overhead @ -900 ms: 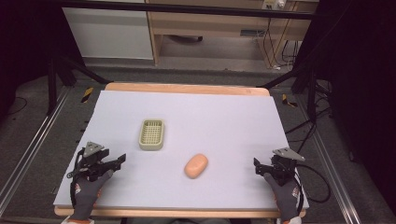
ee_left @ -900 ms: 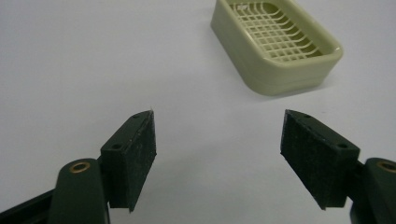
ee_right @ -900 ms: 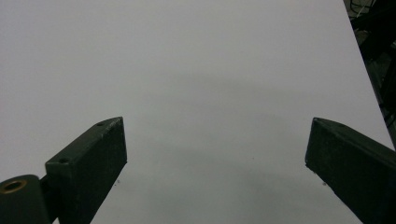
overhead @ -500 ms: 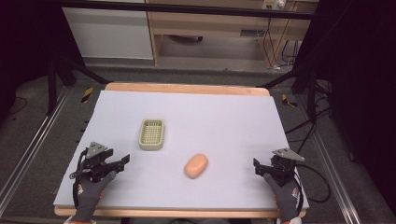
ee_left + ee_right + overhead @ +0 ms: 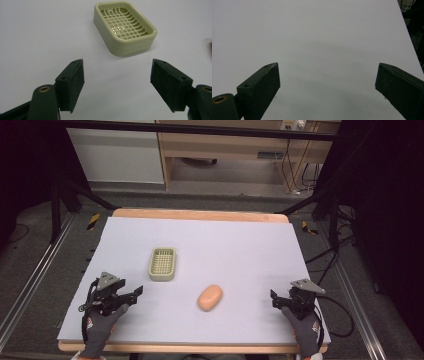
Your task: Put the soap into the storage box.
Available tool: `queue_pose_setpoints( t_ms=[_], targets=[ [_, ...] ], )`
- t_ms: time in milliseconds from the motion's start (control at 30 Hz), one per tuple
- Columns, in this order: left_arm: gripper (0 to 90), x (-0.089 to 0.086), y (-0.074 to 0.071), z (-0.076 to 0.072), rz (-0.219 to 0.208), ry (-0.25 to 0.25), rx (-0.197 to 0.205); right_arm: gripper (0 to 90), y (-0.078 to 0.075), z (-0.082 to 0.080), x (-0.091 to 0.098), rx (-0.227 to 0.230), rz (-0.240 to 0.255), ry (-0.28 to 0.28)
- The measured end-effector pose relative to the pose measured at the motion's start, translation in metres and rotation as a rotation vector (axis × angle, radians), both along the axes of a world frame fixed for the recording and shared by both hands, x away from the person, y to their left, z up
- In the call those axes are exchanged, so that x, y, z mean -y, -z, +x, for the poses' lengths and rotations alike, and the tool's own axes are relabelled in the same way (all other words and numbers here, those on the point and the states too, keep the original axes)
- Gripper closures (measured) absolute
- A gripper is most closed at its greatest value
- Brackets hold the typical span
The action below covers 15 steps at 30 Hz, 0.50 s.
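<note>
The left tool [image 5: 134, 293] is resting near the bench's [image 5: 240, 240] near-left corner, jaws spread wide and gripping nothing — in the left gripper view they are framing bare surface, with the pale green soap dish [image 5: 125, 27] lying just beyond, upright and empty. From above, the soap dish is sitting left of centre, and an orange soap bar [image 5: 210, 297] is lying well apart from it, nearer the person. The right tool [image 5: 275, 299] is sitting by the near-right corner, jaws wide apart — holding nothing.
</note>
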<state>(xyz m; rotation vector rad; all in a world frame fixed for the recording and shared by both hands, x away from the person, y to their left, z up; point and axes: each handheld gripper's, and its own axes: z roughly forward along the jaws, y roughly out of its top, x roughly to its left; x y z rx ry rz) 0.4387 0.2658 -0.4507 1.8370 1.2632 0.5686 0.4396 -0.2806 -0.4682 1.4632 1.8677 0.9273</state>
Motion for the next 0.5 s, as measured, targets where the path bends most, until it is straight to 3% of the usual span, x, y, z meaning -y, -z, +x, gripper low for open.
queue_pose_setpoints(
  t_ms=[500],
  targets=[
    [26.4,0.015,-0.001,-0.001,-0.002,0.038,-0.001,5.9,-0.001,0.0,-0.003,0.005,0.008,-0.007]
  ],
)
